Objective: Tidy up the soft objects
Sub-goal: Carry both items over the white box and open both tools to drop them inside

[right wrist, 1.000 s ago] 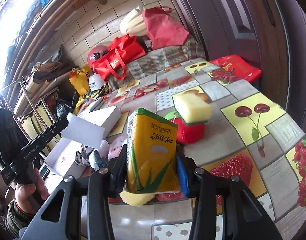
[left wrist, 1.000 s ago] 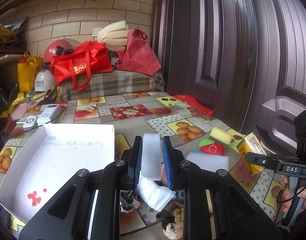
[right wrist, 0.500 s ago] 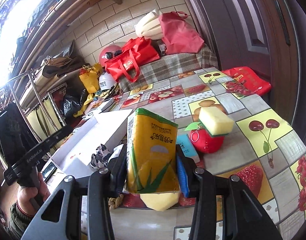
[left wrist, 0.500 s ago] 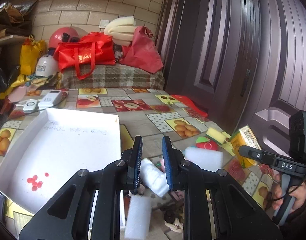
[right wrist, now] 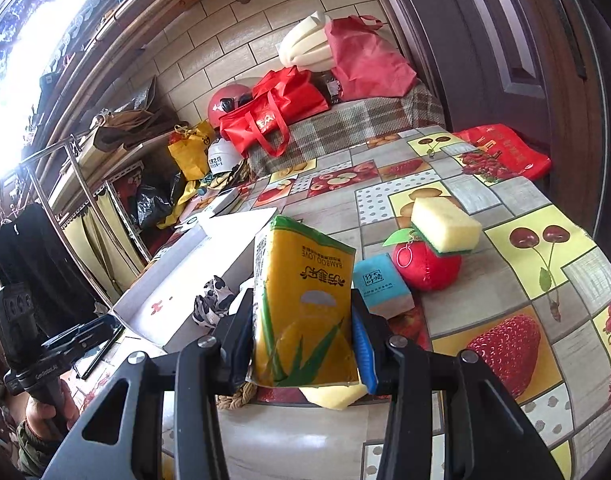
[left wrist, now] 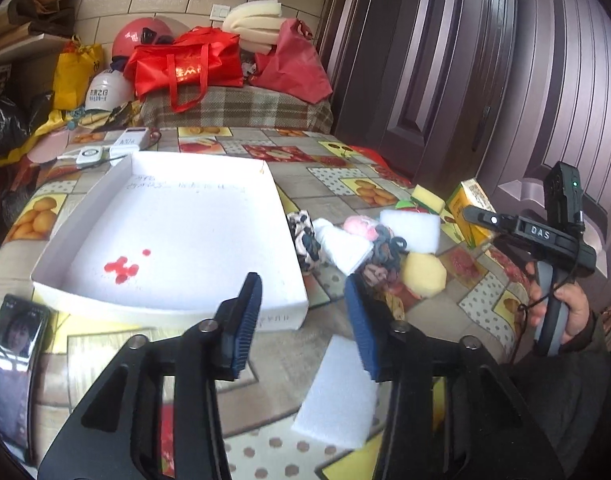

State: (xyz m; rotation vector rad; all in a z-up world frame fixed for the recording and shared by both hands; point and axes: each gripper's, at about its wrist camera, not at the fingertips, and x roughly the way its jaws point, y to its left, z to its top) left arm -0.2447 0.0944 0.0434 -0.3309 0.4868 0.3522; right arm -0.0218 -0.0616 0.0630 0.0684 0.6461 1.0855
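Dropped since a second ago, the white foam block [left wrist: 337, 396] lies on the tablecloth near the table's front edge, below the left gripper [left wrist: 303, 320], whose jaws are opening with nothing between them. Right gripper [right wrist: 303, 334] stays clamped on the yellow tissue pack [right wrist: 303, 312], beside the white box [left wrist: 177, 236].

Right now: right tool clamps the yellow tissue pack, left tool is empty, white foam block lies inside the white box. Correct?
One error. In the left wrist view the white foam block lies on the tablecloth outside the white box, under the opening left tool. The right tool does clamp the yellow tissue pack.
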